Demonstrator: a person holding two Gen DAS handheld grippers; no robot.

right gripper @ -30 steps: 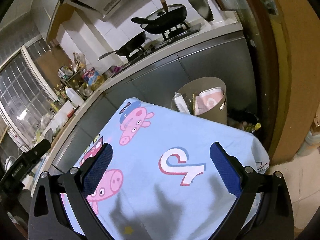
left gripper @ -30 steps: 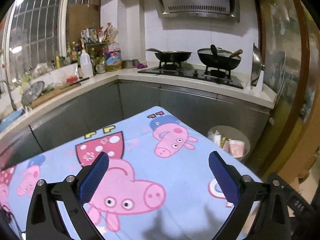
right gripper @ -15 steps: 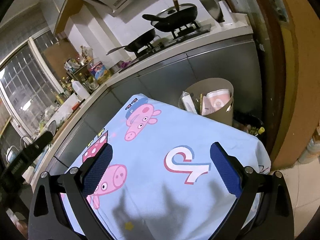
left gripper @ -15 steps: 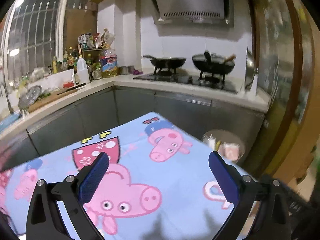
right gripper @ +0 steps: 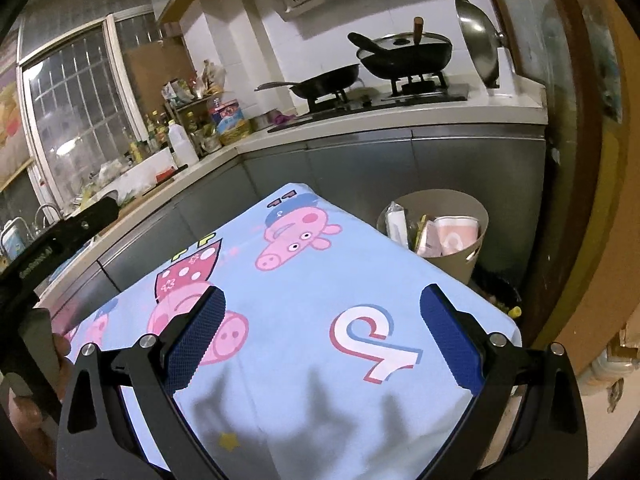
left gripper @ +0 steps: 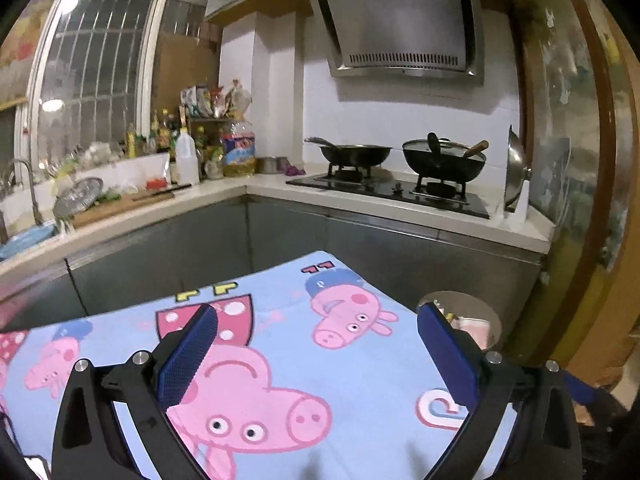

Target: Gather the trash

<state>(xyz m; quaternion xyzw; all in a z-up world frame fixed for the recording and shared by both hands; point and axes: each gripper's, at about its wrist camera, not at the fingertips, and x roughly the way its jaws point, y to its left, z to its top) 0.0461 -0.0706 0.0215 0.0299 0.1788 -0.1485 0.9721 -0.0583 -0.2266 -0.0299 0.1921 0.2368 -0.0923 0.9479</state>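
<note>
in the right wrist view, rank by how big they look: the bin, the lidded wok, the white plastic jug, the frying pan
1. bin, though it is nearest the camera
2. and 3. lidded wok and frying pan look alike in size, so unranked
4. white plastic jug, smallest

Tabletop covered w/ a light-blue cartoon-pig print cloth (right gripper: 344, 280), lying flat & draping over the far edges. Just beyond its right far corner, on the floor, a beige round trash bin (right gripper: 478, 224) w/ wrappers & cartons inside.

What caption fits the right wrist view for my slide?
Open right gripper above a cartoon-pig tablecloth, trash bin beyond its far corner.
</note>
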